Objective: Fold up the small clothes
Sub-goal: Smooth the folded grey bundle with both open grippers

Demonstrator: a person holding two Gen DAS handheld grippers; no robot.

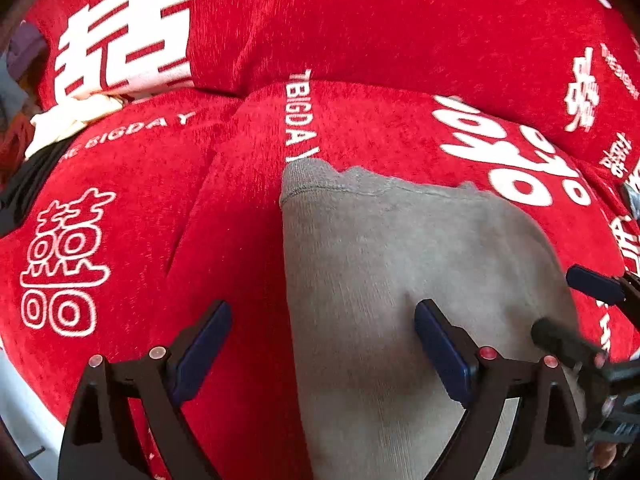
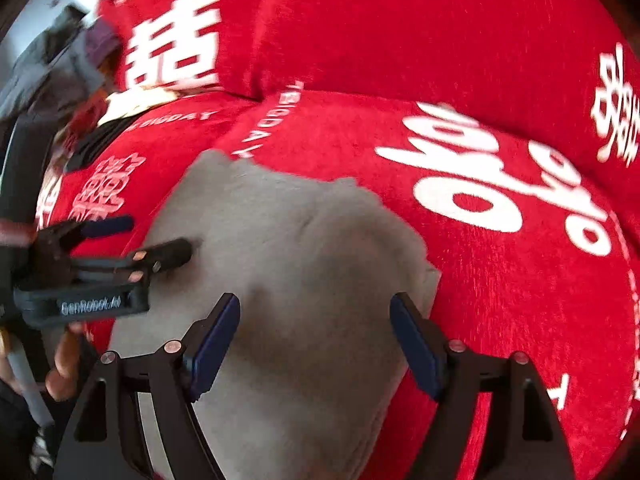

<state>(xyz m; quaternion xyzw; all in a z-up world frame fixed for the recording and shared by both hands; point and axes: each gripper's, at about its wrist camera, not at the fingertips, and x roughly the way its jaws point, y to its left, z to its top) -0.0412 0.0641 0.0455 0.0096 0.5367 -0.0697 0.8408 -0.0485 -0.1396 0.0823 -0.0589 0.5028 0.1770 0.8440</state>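
A red sofa cover (image 1: 360, 20) with white lettering fills both views, stretched over the seat and back cushions. On the seat cushion lies a grey garment (image 1: 400, 260), small and soft, spread over the middle of the seat with one hemmed edge toward the backrest. Its far edge looks ragged and uneven, and its right side bunches, so I judge the folding to be under way at most, not finished; no neat folded shape shows yet. At the left end of the sofa a heap of other clothes (image 1: 60, 120) waits, so more pieces seem left to do.

The left hand-held gripper (image 1: 322, 344) hangs over the garment's left edge, jaws spread wide, gripping nothing. The right hand-held gripper (image 2: 316, 340) hovers over the garment's middle, jaws likewise wide apart and empty.
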